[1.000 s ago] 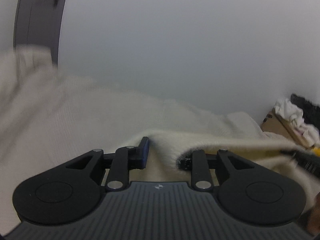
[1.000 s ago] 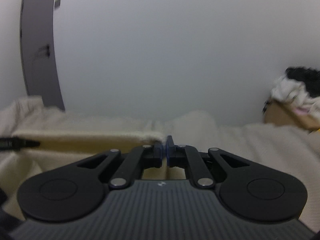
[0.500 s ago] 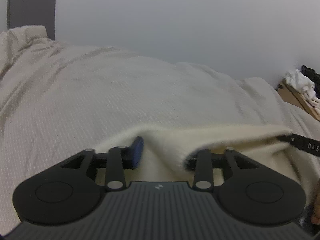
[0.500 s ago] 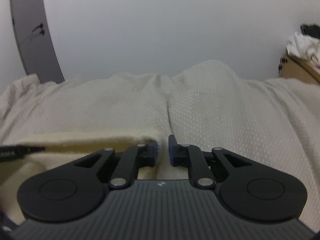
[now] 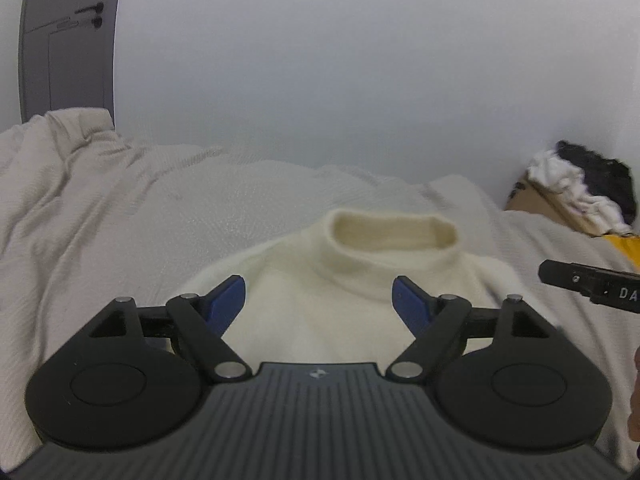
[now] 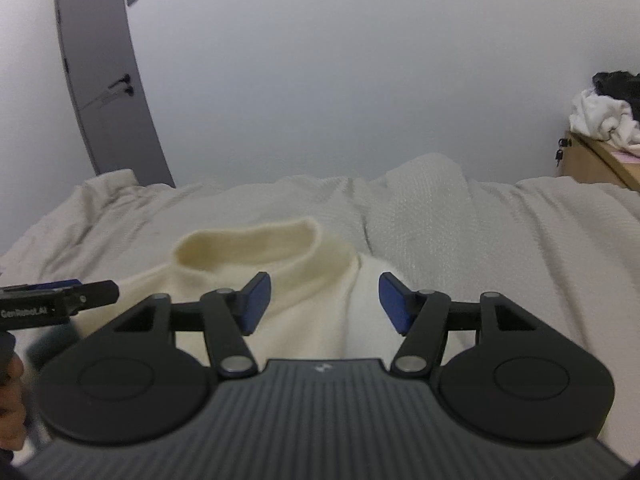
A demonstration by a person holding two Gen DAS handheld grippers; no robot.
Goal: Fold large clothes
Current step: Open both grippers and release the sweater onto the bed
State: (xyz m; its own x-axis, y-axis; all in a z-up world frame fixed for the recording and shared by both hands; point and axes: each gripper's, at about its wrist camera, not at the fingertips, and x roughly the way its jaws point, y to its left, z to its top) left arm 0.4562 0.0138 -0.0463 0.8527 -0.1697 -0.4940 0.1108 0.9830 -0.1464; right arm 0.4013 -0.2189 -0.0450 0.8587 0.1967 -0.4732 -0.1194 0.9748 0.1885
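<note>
A cream turtleneck sweater [image 5: 352, 280] lies on the bed, its open collar [image 5: 394, 232] facing away from me. It also shows in the right wrist view [image 6: 304, 300], collar [image 6: 248, 248] at left of centre. My left gripper [image 5: 319, 304] is open and empty just above the sweater's body. My right gripper [image 6: 325, 300] is open and empty over the sweater's right shoulder. The right gripper's finger shows at the right edge of the left wrist view [image 5: 588, 284]; the left gripper's finger shows at the left edge of the right wrist view [image 6: 60, 300].
A wrinkled off-white bedspread [image 5: 100, 220] covers the bed [image 6: 500, 240]. A grey door [image 6: 104, 80] stands at the back left. A cardboard box with piled white and black clothes [image 5: 580, 196] sits at the right, against a plain wall.
Both grippers opened and let go of the sweater's edge. The sweater now lies laid out on the bed with the collar in view, and both grippers have drawn back from it.
</note>
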